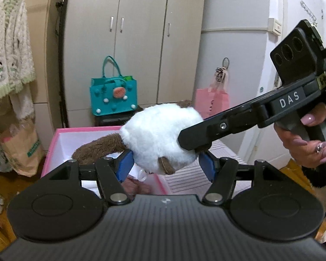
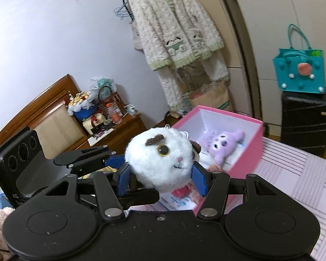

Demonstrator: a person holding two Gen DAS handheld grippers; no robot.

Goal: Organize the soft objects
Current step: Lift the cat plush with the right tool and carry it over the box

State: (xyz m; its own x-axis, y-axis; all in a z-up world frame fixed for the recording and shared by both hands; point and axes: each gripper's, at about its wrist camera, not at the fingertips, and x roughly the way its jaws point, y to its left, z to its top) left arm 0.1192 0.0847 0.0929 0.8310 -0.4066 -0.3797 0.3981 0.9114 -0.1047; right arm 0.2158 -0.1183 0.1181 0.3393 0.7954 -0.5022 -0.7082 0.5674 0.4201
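One white plush toy [image 1: 156, 134] is clamped by two grippers at once, above one pink box [image 1: 54, 150].

The left gripper [image 1: 166, 163] and right gripper [image 2: 162, 177] are each held part-open, blue pads pressed into the toy's sides. One hand [image 1: 304, 137] is seen on the right gripper's handle. One purple plush [image 2: 222, 146] is counted inside the box, which rests on a striped bed cover [image 2: 293, 174]; further box contents are blurred. The toy's underside is hidden. One teal bag [image 2: 300, 69] is noted behind.

"DAS" in white letters on the right gripper [image 1: 194, 145] body
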